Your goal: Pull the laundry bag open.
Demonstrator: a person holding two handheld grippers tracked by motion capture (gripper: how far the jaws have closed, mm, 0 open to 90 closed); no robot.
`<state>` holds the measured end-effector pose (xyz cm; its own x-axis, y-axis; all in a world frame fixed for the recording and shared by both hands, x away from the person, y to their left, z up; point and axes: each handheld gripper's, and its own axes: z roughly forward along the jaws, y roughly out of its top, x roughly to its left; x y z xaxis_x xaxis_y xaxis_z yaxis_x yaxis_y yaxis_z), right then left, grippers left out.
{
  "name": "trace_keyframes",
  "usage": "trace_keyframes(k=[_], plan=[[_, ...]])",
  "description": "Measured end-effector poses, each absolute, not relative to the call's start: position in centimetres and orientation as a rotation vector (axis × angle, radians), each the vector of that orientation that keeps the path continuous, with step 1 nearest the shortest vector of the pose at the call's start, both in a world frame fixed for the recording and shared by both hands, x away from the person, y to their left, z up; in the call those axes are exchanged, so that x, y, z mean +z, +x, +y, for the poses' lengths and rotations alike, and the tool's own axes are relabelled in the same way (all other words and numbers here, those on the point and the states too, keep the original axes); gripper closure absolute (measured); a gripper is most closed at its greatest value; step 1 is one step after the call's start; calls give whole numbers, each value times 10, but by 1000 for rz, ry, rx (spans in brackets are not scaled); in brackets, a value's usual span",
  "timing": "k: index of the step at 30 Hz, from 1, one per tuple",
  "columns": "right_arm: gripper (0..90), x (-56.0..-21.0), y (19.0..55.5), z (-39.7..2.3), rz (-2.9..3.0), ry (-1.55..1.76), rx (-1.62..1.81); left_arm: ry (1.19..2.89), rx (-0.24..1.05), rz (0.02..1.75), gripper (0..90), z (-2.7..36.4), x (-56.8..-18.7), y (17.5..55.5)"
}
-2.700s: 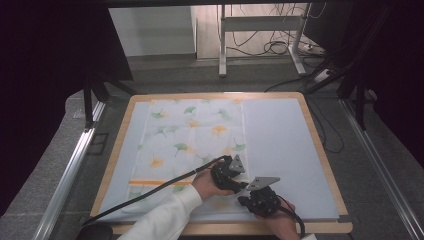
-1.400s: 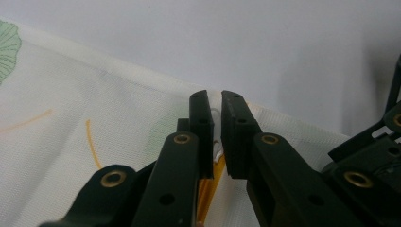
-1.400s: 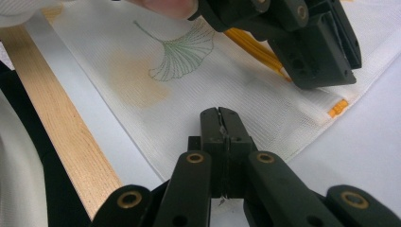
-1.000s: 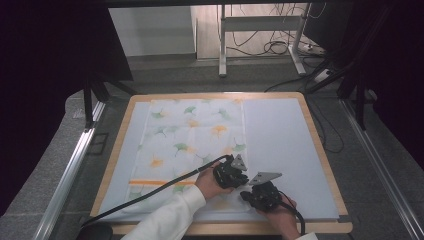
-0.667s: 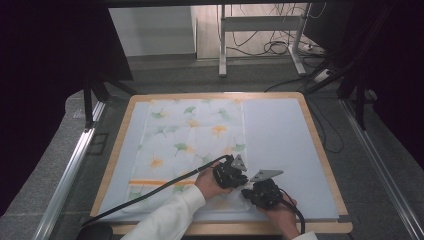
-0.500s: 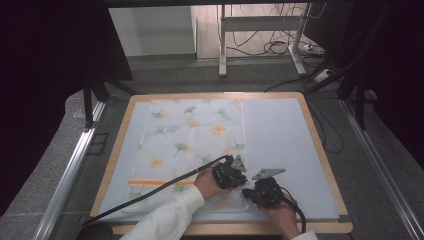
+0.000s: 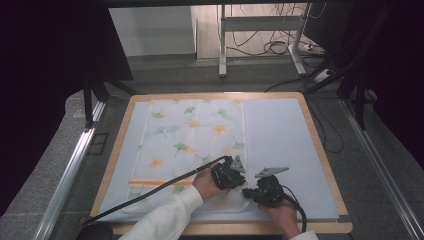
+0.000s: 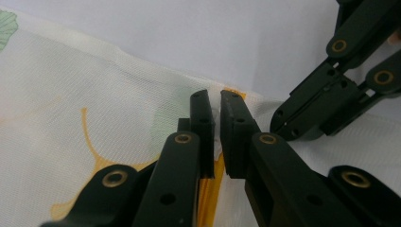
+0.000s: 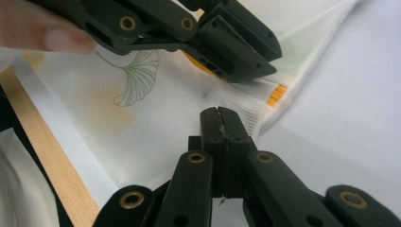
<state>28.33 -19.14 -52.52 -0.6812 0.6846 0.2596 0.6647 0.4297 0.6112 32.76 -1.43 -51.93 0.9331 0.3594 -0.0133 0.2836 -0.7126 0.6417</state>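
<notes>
Leaf-print cloth (image 7: 192, 145) lies flat on the table (image 7: 320, 145). Left gripper (image 8: 216, 111) and right gripper (image 9: 221, 124) both pinch its near-right corner edge — side by side, likely to lift a fold.

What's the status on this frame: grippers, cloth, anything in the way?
Left gripper shut on the cloth at its near right edge. Right gripper shut on the same edge, close beside. No obstruction visible.

Lab or workshop — metal-framed rig (image 7: 75, 165), wooden work table (image 7: 320, 150), loose floor cables (image 7: 270, 47), grey flooring.
</notes>
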Motion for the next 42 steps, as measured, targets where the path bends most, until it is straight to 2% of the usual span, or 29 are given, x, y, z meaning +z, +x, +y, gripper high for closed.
trace_keyframes(k=[5,19,26,32,42], plan=[[899,-525,284,-192,2638,1261,1111,2385,107,477,854,-7,-521,329],[899,-526,285,-193,2638,1275,1125,2417,145,459,855,-2,-520,326],[899,-526,286,-194,2639,1270,1124,2407,121,471,857,7,-521,325],[897,-524,285,-192,2630,1263,1106,2392,119,474,886,5,-524,325],[897,-521,303,-187,2565,1326,1092,2385,116,487,888,5,-524,325]])
